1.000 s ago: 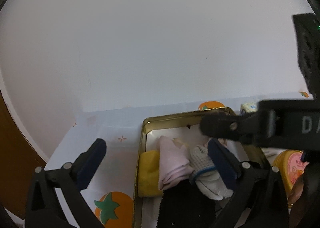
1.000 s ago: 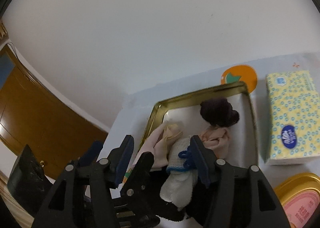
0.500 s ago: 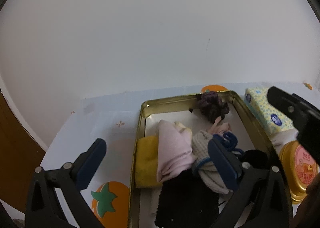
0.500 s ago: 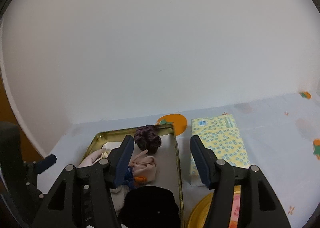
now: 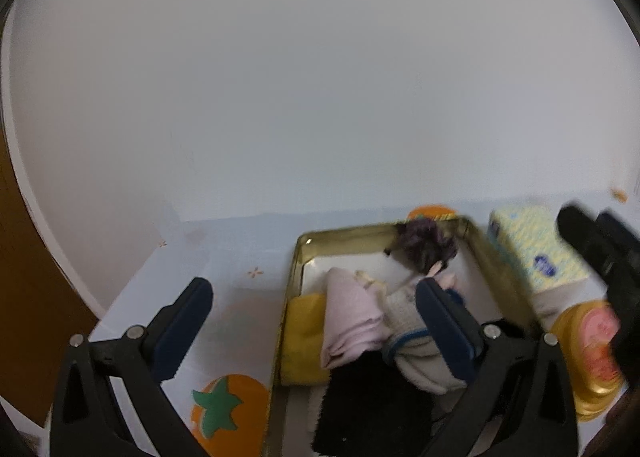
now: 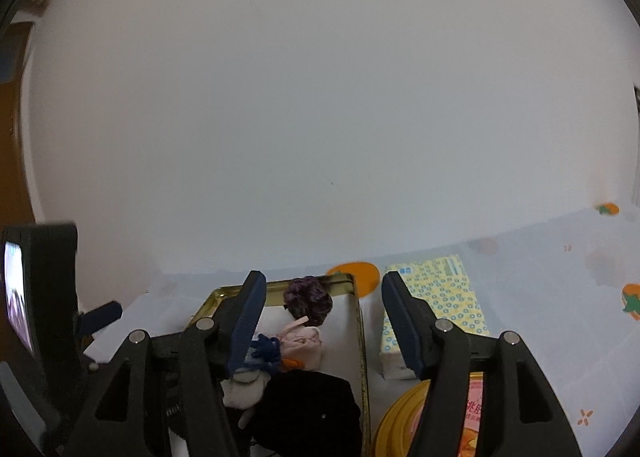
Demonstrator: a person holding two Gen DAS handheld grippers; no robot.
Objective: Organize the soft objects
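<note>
Both sets of jaws are spread wide with nothing gripped: left gripper (image 5: 316,297), right gripper (image 6: 322,293). The soft stuff sits packed in a gold tin (image 5: 294,273): yellow cloth (image 5: 302,333), pink cloth (image 5: 350,317), grey sock (image 5: 412,353), dark purple scrunchie (image 6: 308,299). The tin lies just under and ahead of the right gripper's tips, mostly behind the left gripper's right-hand finger.

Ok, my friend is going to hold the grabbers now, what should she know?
Left hand-held gripper: open, empty, at the gold tin's left side.
Right hand-held gripper: open, empty, above the tin's right wall.
In the tin: yellow cloth, pink cloth, grey sock, black cloth, purple scrunchie.
Outside it: tissue pack, round lid.
Left: judge whether the pile needs tidying.
</note>
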